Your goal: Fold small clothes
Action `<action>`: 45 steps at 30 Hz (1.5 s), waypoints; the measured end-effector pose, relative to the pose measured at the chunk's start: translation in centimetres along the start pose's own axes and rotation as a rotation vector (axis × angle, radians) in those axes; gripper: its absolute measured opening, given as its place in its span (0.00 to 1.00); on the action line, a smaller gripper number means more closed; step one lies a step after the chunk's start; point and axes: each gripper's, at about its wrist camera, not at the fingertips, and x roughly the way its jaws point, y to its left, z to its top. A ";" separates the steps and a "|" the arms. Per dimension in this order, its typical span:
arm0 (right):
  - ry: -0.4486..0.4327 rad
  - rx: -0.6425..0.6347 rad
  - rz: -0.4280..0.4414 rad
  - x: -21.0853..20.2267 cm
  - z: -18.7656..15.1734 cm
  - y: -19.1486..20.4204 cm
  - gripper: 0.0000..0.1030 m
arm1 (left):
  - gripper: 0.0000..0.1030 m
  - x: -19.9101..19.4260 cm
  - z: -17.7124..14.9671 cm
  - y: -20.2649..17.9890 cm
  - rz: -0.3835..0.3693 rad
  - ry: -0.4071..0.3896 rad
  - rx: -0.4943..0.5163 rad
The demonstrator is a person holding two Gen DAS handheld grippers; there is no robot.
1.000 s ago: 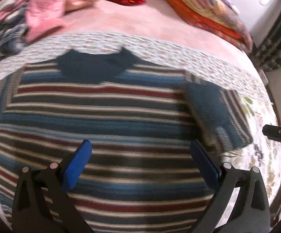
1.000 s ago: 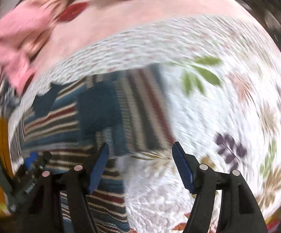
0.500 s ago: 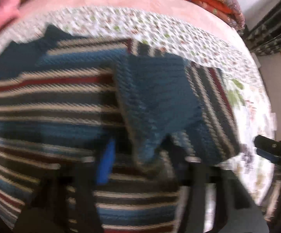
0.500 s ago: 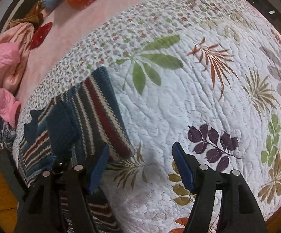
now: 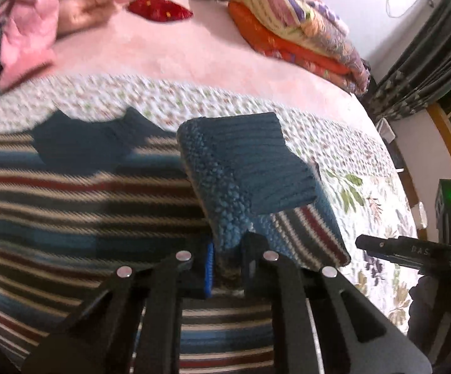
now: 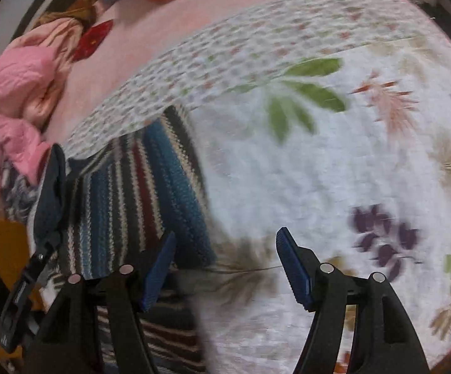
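Where the bed runs off to the far left of the left wrist view, a heap of pink garments [image 5: 32, 21] lies on the pink sheet [image 5: 169, 53], with a small red item [image 5: 160, 11] just beside it. Nearer the camera, the striped sweater [image 5: 79, 205] lies flat on the floral quilt [image 5: 378, 187], its dark blue neckline [image 5: 85, 137] toward the far edge of the quilt. At centre, the left gripper [image 5: 227, 268] has its jaws drawn together and clamped on the sleeve [image 5: 247, 174], whose solid blue cuff is lifted and stands up above the sweater's body; the striped part of the sleeve hangs down to the right of the jaws. Farther right and behind, a stack of folded blankets [image 5: 297, 28] rests on the sheet. At the right edge, part of the other gripper tool reaches in above the quilt, apart from the sweater.

In the right wrist view, the left tool appears at the far left edge, holding the raised blue cuff. The striped sleeve and sweater [image 6: 138, 196] occupy the lower left, on the quilt [image 6: 334, 171]. The right gripper [image 6: 225, 265] has its jaws spread wide apart and holds nothing; its left finger [image 6: 158, 271] overlaps the sweater's edge in the view, and its right finger is over bare quilt. Whether the fingers touch the fabric cannot be told.
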 end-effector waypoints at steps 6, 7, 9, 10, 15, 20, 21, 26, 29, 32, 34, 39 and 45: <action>0.017 -0.023 0.098 1.4 -0.9 3.3 0.66 | 0.11 -2.2 1.0 3.6 0.024 -0.043 -0.022; 0.024 -0.019 0.109 1.8 -1.0 3.7 0.66 | 0.11 -2.3 1.1 4.1 0.026 -0.052 -0.027; 0.037 -0.021 0.105 2.8 -1.4 4.4 0.65 | 0.11 -3.0 1.1 5.5 0.031 -0.074 -0.038; 0.042 -0.027 0.093 3.3 -1.2 4.7 0.64 | 0.11 -3.2 1.1 6.0 0.035 -0.082 -0.042; 0.079 -0.068 0.052 5.9 -1.7 6.3 0.59 | 0.11 -3.4 0.9 9.9 0.070 -0.091 -0.093; 0.096 -0.134 -0.013 7.8 -2.4 8.0 0.59 | 0.12 -2.4 0.0 14.1 0.107 -0.069 -0.161; 0.099 -0.141 -0.024 8.1 -2.5 8.2 0.59 | 0.14 -2.0 -0.2 14.7 0.112 -0.058 -0.170; 0.089 -0.181 -0.068 8.9 -2.8 9.1 0.61 | 0.22 -0.5 -1.3 18.7 0.144 -0.023 -0.278; 0.087 -0.185 -0.070 9.1 -2.7 9.4 0.61 | 0.26 -1.3 -1.9 21.2 0.158 -0.040 -0.345; 0.079 -0.207 -0.085 8.9 -2.8 9.8 0.61 | 0.28 -3.0 -2.2 22.8 0.195 -0.064 -0.358; 0.059 -0.233 -0.103 8.2 -2.9 10.6 0.61 | 0.33 -4.1 -2.5 23.7 0.195 -0.068 -0.373; -0.027 -0.325 -0.070 5.4 -3.0 13.1 0.60 | 0.36 -6.2 -2.5 23.6 0.156 -0.107 -0.395; 0.009 -0.373 0.030 6.0 -3.8 15.7 0.60 | 0.44 -4.6 -1.1 20.5 0.232 -0.086 -0.292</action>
